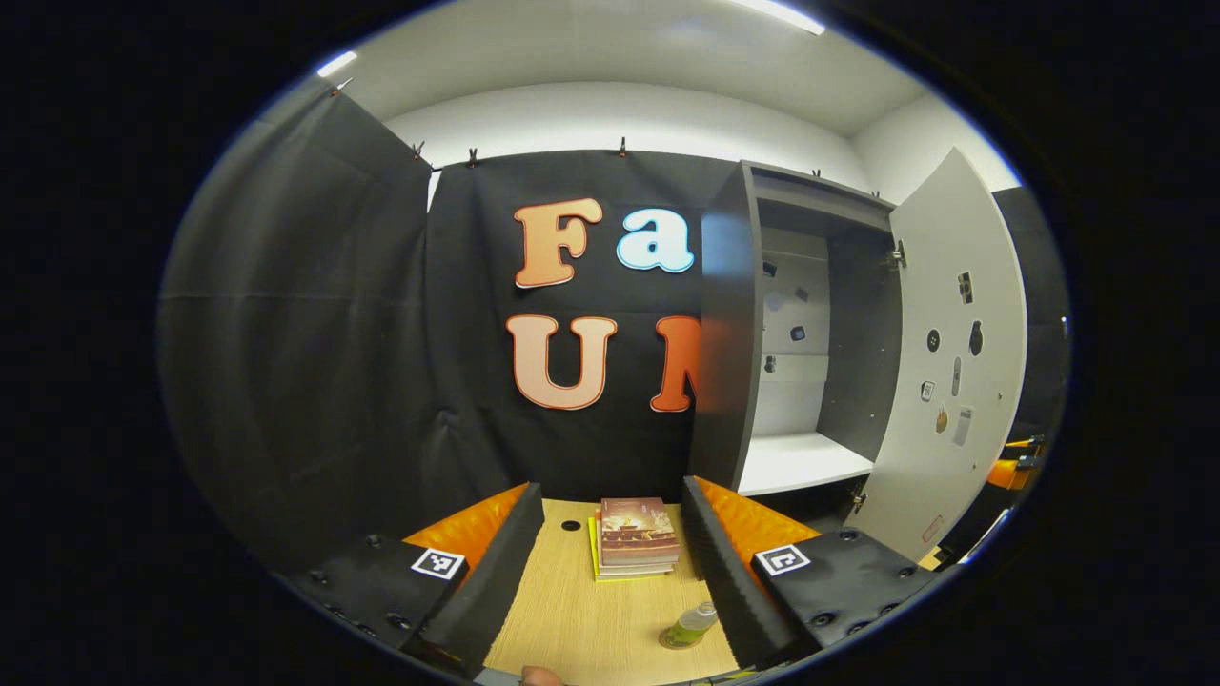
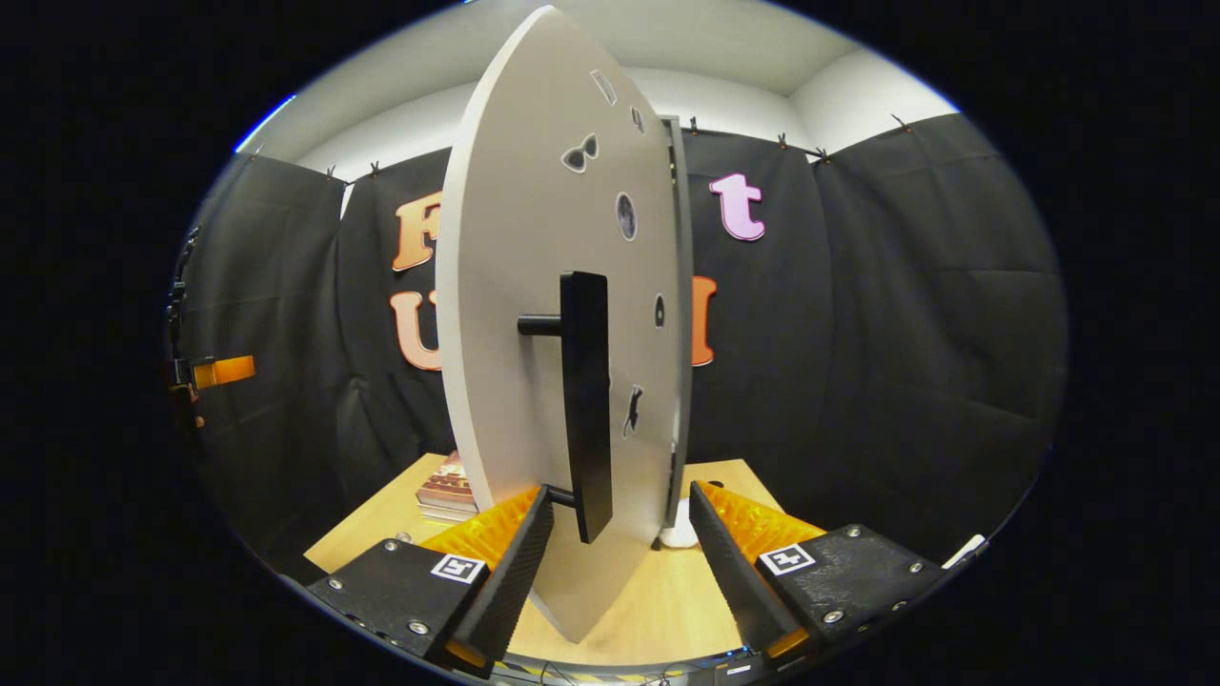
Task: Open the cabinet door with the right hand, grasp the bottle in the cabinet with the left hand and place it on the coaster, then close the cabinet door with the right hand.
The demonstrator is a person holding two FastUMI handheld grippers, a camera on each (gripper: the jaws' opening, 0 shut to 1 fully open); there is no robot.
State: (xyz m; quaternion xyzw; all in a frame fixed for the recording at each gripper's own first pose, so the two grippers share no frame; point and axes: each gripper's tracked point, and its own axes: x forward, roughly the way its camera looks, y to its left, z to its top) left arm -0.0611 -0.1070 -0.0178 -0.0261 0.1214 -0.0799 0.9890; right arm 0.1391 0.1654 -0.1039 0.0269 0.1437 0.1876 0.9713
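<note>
In the left gripper view, the left gripper (image 1: 610, 562) hangs above a wooden table (image 1: 581, 619) with its fingers spread wide and nothing between them. The bottle (image 1: 688, 626) stands on the table near the lower edge of the view, just beside the inner face of the finger on the right of the picture; whether it rests on a coaster cannot be told. A stack of books (image 1: 636, 538) lies farther back on the table, between the two fingers as seen from the camera. Beyond it stands the cabinet (image 1: 729, 324), dark on the outside, its pale shelf (image 1: 801, 462) bare. The cabinet door (image 1: 953, 353) is swung open to the right, small stickers dotting its inner face.

In the right gripper view, the right gripper (image 2: 620, 543) faces the door (image 2: 534, 286) nearly edge on, fingers apart. The door's lower part and the bottom end of its long dark handle (image 2: 585, 400) sit between the two fingers, but neither finger visibly presses on the handle. The books (image 2: 446, 488) peek out left of the door on the table (image 2: 381, 529), and the other gripper (image 2: 205, 372) shows at the far left edge.
</note>
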